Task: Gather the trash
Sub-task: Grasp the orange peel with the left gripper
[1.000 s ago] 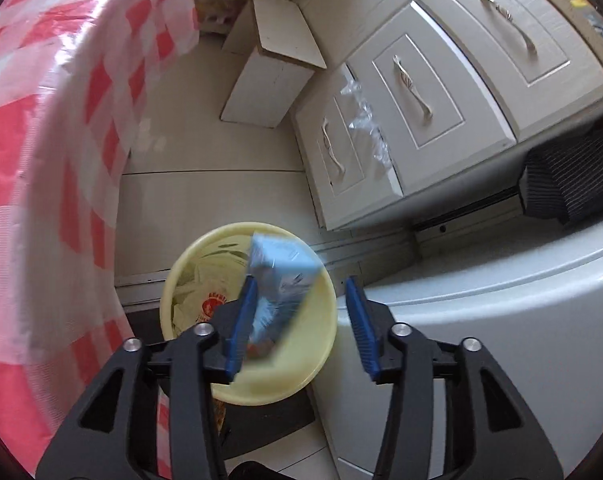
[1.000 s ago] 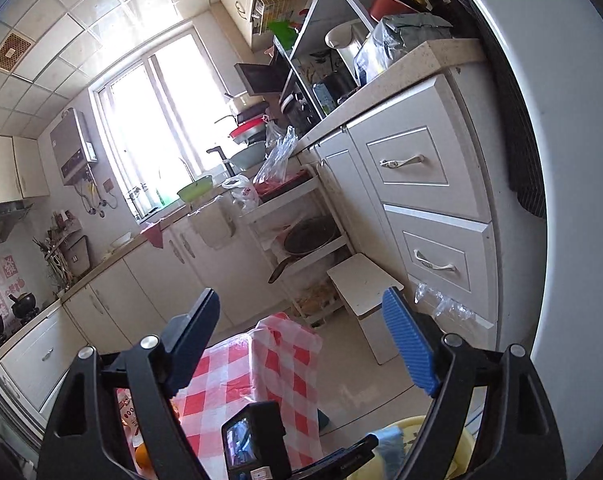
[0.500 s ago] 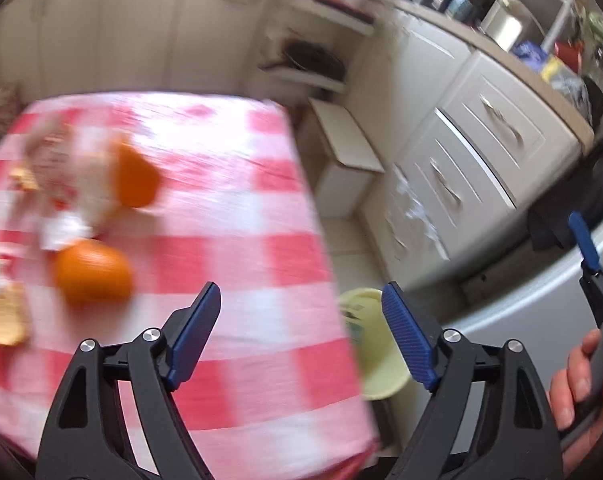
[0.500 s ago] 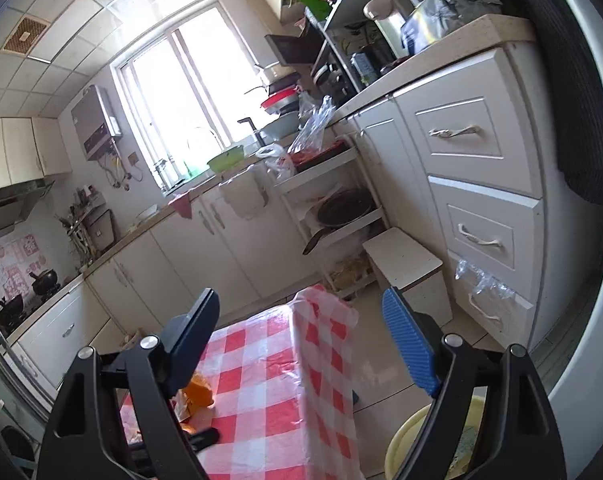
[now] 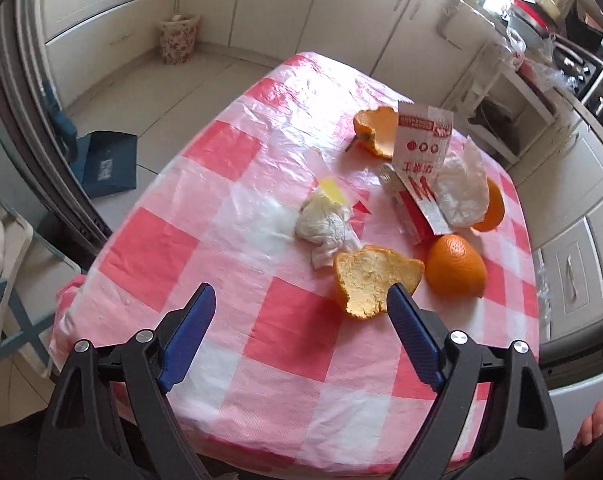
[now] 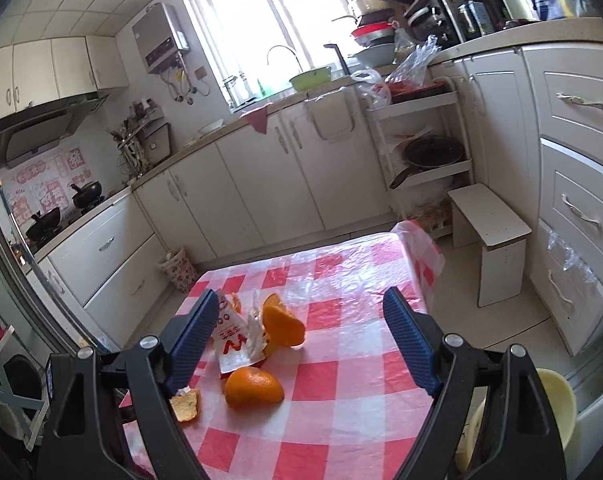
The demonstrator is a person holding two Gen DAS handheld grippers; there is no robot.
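My left gripper (image 5: 301, 328) is open and empty, above the near part of the red-checked table (image 5: 205, 248). Just beyond its right finger lies an orange peel (image 5: 375, 280). Further on are a crumpled white tissue (image 5: 325, 226), a yellow scrap (image 5: 333, 194), a red-and-white carton (image 5: 419, 160), a clear plastic wrapper (image 5: 461, 190), a second peel (image 5: 375, 128) and two whole oranges (image 5: 455, 266). My right gripper (image 6: 301, 344) is open and empty over the table (image 6: 341, 384). The carton (image 6: 231, 334), an orange (image 6: 253, 392) and the peel (image 6: 185, 402) show in its view. The yellow bin (image 6: 557, 412) stands at lower right.
White cabinets (image 6: 261, 184) line the walls. A white step stool (image 6: 489, 236) stands right of the table. A blue dustpan (image 5: 107, 164) lies on the floor at left, and a patterned basket (image 5: 177, 38) stands by the far cabinets. A folding chair (image 5: 5, 292) is at far left.
My left gripper let a blue carton go over the yellow bin, then swung left to face the table. My right gripper tilted down toward the table.
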